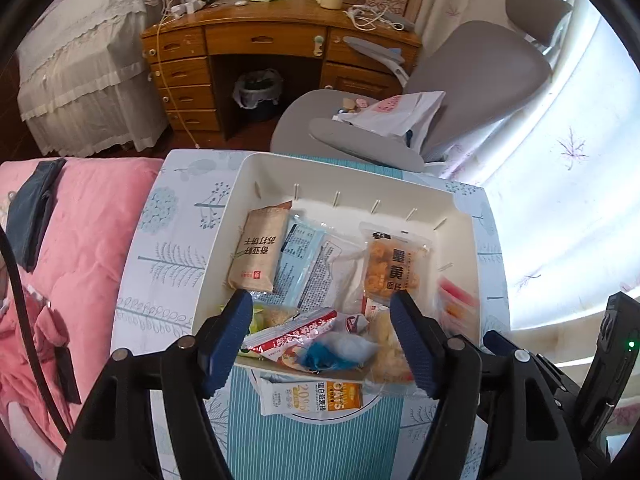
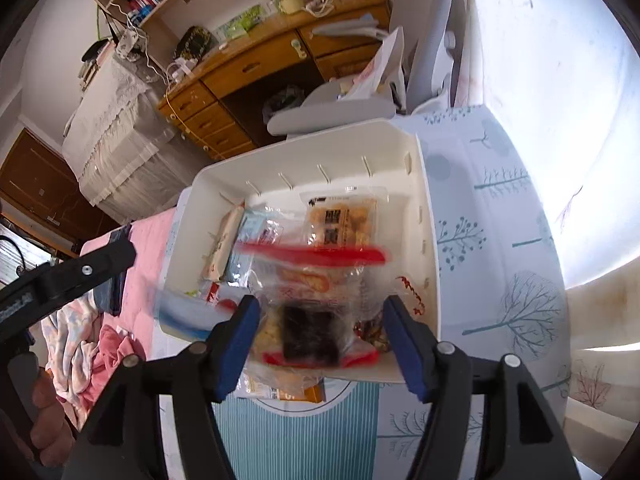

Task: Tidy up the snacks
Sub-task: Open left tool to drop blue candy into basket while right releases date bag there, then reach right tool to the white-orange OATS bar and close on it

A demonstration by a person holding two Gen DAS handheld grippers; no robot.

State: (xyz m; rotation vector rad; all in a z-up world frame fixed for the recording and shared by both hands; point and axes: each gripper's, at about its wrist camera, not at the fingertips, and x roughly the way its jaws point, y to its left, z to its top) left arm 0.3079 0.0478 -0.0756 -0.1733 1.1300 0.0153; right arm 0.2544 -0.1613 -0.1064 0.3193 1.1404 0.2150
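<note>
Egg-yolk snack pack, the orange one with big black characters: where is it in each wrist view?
Left wrist: egg-yolk snack pack lies in the white bin, far right area, just beyond the right finger of the left tool.
Right wrist: pack at the bin's far wall, centre, behind a red-edged bag.
Shared landmark: wooden desk.

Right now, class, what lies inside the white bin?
The white bin holds snack packs: a brown cracker pack, a pale blue packet, and an egg-yolk snack pouch. More wrappers pile at its near end, and whatever lies beneath them is covered.
</note>
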